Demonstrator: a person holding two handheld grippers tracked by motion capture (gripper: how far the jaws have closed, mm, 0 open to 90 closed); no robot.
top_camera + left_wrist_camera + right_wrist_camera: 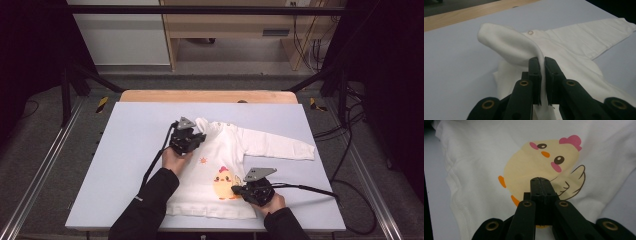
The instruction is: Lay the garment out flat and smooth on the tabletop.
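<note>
Currently: white chick-print baby top [227, 165] flat on table [125, 150]. L gripper [543, 65] fingers pinch folded-in sleeve, lifted for folding; R gripper [540, 182] fingers closed over the print, whether gripping cloth unclear.

Overhead light is falling evenly on the table [125, 150] in the high view, w/ the pale top reading bright while the floor and both side edges are dropping into near-black. Shadows under the hands are staying soft and short. The picture is looking a bit soft overall, low res, no strong glare. In the left gripper view the shirt [584, 40] is glowing almost blown-out white; the near jaws are going blurry at the bottom, and the far corners are dim. In the right gripper view the chick print [541, 167] is sharp, light is flat, the left edge is darkening.
</note>
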